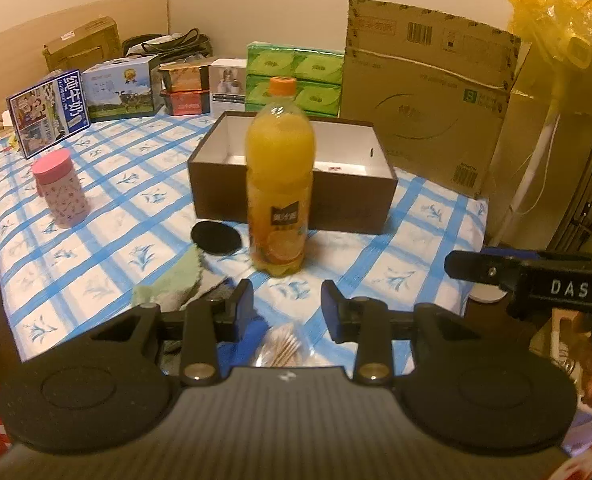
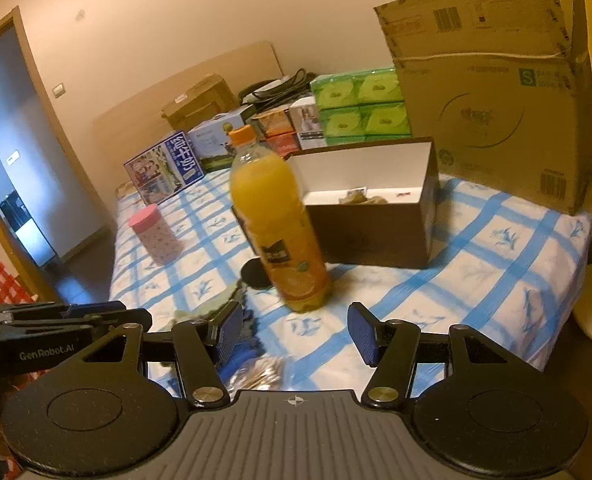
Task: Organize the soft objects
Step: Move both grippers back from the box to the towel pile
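Fingers on both grippers are parted with nothing between them, left gripper [image 1: 287, 305] narrower than right gripper [image 2: 294, 333].
Green cloth [image 1: 172, 280] is crumpled on the checked tablecloth [image 1: 395, 256] just past the left fingertips, near a black disc [image 1: 216, 237], orange juice bottle [image 1: 278, 184] and open brown box [image 1: 296, 196].

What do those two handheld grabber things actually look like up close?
Both are matte black. The left gripper and right gripper each have two blocky fingers with ribbed blue pads, silver pivot screws, round side discs and a ridged grey body. White lettering marks their sides.
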